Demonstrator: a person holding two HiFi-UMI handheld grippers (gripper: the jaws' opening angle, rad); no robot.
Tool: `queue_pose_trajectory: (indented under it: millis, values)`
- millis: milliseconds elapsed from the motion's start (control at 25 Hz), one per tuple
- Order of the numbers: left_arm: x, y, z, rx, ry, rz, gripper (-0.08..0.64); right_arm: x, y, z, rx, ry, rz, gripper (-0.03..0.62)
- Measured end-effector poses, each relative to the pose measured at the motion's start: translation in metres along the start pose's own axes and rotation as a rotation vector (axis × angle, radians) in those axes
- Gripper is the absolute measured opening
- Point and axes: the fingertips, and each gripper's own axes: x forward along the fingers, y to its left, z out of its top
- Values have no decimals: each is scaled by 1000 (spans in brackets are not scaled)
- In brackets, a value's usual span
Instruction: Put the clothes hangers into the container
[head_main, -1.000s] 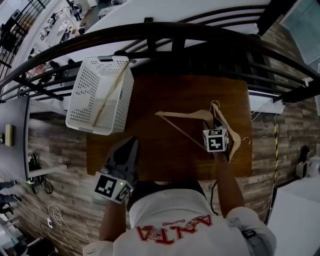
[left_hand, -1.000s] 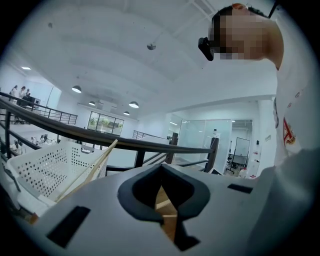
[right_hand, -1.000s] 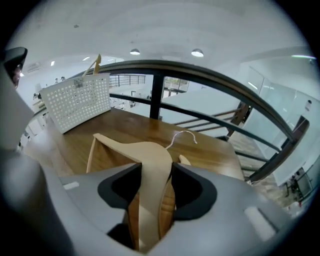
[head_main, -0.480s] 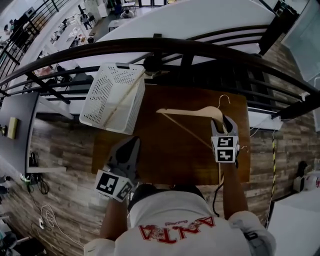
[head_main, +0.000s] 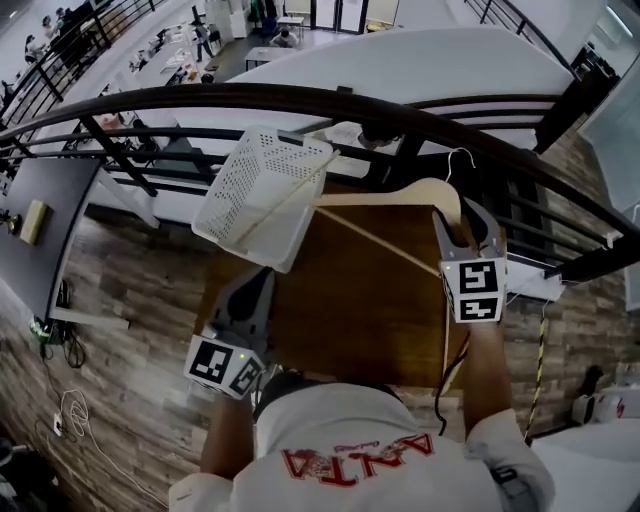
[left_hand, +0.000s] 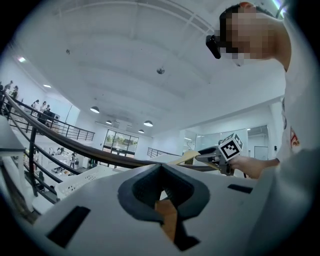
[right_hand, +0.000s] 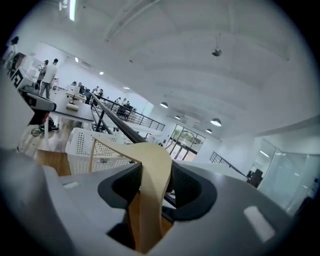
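Note:
A white perforated basket (head_main: 255, 190) stands at the table's far left corner, with a wooden hanger (head_main: 292, 193) leaning in it. My right gripper (head_main: 462, 215) is shut on a second wooden hanger (head_main: 400, 195) near its hook. It holds that hanger in the air over the table's far right, the long arm reaching left toward the basket. In the right gripper view the hanger (right_hand: 150, 195) runs between the pads, with the basket (right_hand: 85, 145) beyond. My left gripper (head_main: 260, 280) hovers at the table's near left, shut and empty. A third hanger's bar (head_main: 446, 340) shows on the table under the right arm.
The brown wooden table (head_main: 350, 310) stands against a dark curved railing (head_main: 300, 100) with a drop to a lower floor behind it. A cable (head_main: 438, 395) hangs at the table's near right edge. Wood-plank floor surrounds the table.
My right gripper has lifted the hanger off the table and carried it up and toward the far edge. The left gripper has risen a little near the table's left edge.

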Motion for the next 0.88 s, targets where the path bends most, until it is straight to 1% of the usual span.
queue_pose_trajectory:
  millis: [240, 400, 480, 640, 880]
  values:
    - [-22, 37, 9, -16, -25, 48, 9, 42, 47, 75, -175, -71, 84, 184]
    - [-37, 66, 13, -27, -34, 80, 9, 81, 92, 108, -323, -87, 154, 184]
    - [-43, 80, 12, -32, -34, 92, 9, 101, 117, 115, -403, -79, 190, 184]
    - [-52, 106, 4, -46, -24, 111, 9, 140, 164, 118, -547, -52, 271, 184]
    - [-64, 149, -3, -81, -21, 146, 9, 185, 235, 114, -696, 8, 391, 184]
